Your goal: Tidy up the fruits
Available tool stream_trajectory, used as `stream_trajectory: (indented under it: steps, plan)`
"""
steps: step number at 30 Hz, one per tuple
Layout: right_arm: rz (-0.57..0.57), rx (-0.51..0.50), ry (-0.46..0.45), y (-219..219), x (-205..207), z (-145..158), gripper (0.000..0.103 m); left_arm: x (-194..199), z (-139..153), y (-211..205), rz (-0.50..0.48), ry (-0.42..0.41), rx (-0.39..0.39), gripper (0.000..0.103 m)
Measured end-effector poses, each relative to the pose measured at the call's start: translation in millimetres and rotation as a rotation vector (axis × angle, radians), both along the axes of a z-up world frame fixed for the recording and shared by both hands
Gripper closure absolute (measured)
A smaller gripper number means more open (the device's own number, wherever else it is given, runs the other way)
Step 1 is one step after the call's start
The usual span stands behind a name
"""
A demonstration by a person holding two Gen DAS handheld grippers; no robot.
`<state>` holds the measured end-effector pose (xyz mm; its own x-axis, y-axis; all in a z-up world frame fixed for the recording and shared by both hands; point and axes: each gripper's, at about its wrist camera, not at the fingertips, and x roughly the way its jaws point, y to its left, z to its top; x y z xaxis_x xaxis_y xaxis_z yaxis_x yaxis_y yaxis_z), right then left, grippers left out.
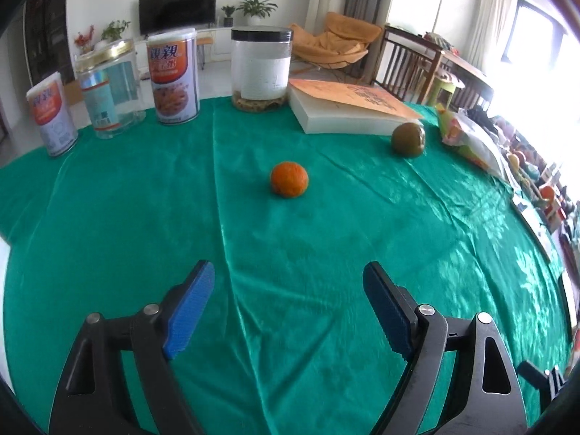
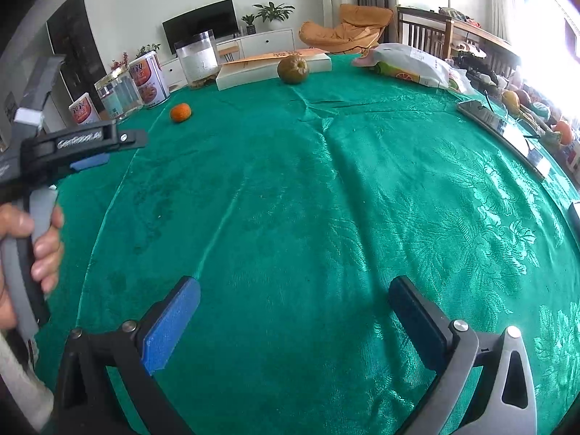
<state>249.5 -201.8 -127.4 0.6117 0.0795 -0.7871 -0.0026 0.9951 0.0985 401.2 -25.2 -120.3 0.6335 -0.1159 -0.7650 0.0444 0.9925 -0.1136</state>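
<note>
Both claws are gaping wide and holding nothing — left gripper (image 1: 288,282), right gripper (image 2: 293,297). The orange (image 1: 289,178) is sitting mid-table, the green fruit (image 1: 408,139) nearer the far edge; both look light, firm, rollable — pinching across the middle seems best.

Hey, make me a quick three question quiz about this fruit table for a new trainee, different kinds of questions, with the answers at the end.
1. True or false: the left tool is closed on the orange fruit.
2. Multiple choice: what does the greenish-brown fruit lie next to? A) the white box with an orange lid B) the clear jar with a gold lid C) the television
3. Short answer: what covers the table?

Key
1. False. Both the left tool and the right tool stand open and empty; the orange fruit lies apart on the cloth.
2. A
3. A green tablecloth.
</note>
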Motion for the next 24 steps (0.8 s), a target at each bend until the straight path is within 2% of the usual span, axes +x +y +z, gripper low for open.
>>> stream_trajectory:
  steps: [4, 8, 9, 10, 12, 14, 18, 24]
  plan:
    - [0.014, -0.006, 0.002, 2, 1, 0, 0.0, 49, -13, -6, -0.003, 0.024, 0.016, 0.018]
    - [0.034, -0.008, 0.004, 5, 1, -1, 0.0, 72, -23, -9, 0.01, 0.03, 0.031, 0.02]
    - [0.035, -0.008, 0.004, 5, 2, -1, 0.0, 75, -24, -10, 0.009, 0.028, 0.04, 0.024]
    - [0.035, -0.007, 0.004, 5, 1, -1, 0.0, 76, -25, -12, 0.002, 0.025, 0.05, 0.031]
    - [0.035, -0.005, 0.003, 5, 1, -1, 0.0, 75, -25, -18, -0.016, 0.011, 0.104, 0.063]
    - [0.035, -0.004, 0.003, 5, 1, -1, 0.0, 75, -25, -18, -0.04, 0.006, 0.116, 0.072]
    - [0.034, -0.006, 0.003, 6, 1, -1, 0.0, 59, -17, -12, -0.021, -0.006, 0.109, 0.073]
    - [0.032, -0.001, 0.001, 5, 1, -1, 0.0, -5, 2, 1, -0.001, 0.007, 0.112, 0.073]
